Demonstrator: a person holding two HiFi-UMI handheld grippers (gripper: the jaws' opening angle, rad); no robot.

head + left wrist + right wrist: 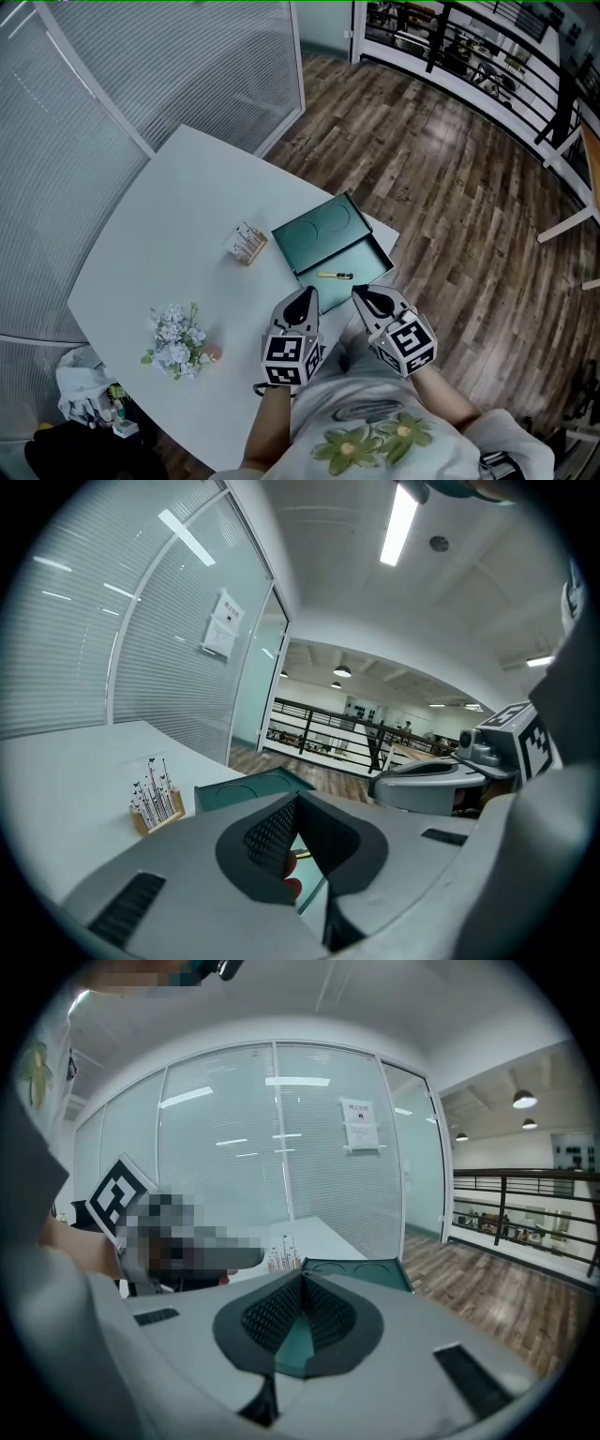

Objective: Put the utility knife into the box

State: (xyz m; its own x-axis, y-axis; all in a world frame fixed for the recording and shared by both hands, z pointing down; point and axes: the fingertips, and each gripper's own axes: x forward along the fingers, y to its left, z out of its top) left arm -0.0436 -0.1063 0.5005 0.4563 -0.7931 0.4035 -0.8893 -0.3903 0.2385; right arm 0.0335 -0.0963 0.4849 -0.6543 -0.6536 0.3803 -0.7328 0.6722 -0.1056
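At the left of the white surface point(178, 216), a bunch of pale flowers point(174, 341) is lying near the edge, and a small wooden holder point(247, 244) is standing further in. The left gripper point(302, 296) is hovering just short of the box point(323, 230), its jaws sitting together with nothing between them. The green box is lying open with its lid folded back, and the yellow utility knife point(335, 276) is resting inside its tray. The right gripper point(363, 294) is hanging beside the left one, its jaws also pressing together and holding nothing.
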